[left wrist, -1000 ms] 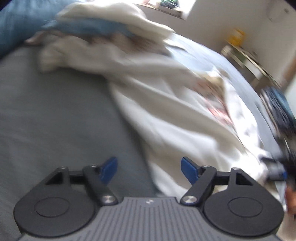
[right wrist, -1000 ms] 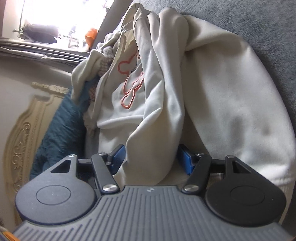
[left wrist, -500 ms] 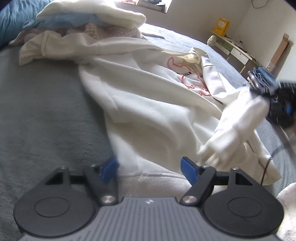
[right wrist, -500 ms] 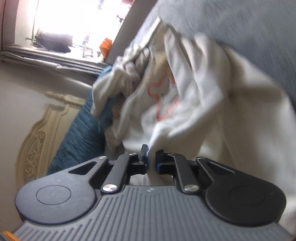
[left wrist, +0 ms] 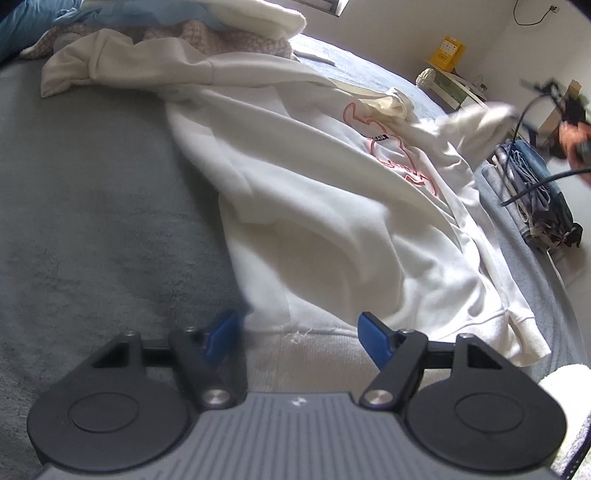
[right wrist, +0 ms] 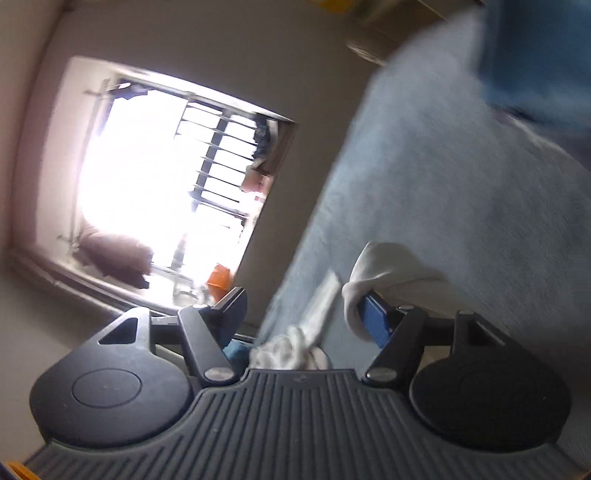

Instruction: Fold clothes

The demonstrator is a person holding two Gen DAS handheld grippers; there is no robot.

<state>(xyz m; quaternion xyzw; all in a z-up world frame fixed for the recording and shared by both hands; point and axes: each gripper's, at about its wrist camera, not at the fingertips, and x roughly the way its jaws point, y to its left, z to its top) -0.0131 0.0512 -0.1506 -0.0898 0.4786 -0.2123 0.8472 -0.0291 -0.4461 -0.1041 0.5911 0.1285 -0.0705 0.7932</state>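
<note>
Sweatshirt spread on bed, both grippers spread

Sweatshirt [left wrist: 332, 206], white with a pink outline print on the chest, lies loosely spread and creased on the grey bed cover [left wrist: 92, 206]. Its ribbed hem is at the near edge, directly in front of the left gripper [left wrist: 299, 332]. One sleeve [left wrist: 476, 122] stands raised off the sweatshirt on the far right side; it is motion-blurred in the left wrist view. Another sleeve [left wrist: 96, 66] trails away from the sweatshirt toward the pile of clothes [left wrist: 207, 26] at the head of the bed.

Left gripper: fingers spread wide, blue pads [left wrist: 373, 336] apart, nothing between them. The hem of the sweatshirt lies just beyond and between the fingers; contact cannot be confirmed.

Right gripper [right wrist: 303, 314]: fingers spread wide. A fold of white fabric [right wrist: 388, 273] drapes over the right-hand blue pad [right wrist: 375, 319] and touches it, but it is not pinched, as the opposite finger stands well apart. The view is heavily blurred and tilted toward a bright barred window [right wrist: 166, 177].

Beyond the sweatshirt on its right side, a stack of folded blue and grey garments [left wrist: 535, 188] sits at the edge of the bed. A hand [left wrist: 572, 140] with a black cable [left wrist: 535, 184] appears above that stack, blurred. A yellow box [left wrist: 448, 53] stands on a low cabinet against the far wall.
</note>
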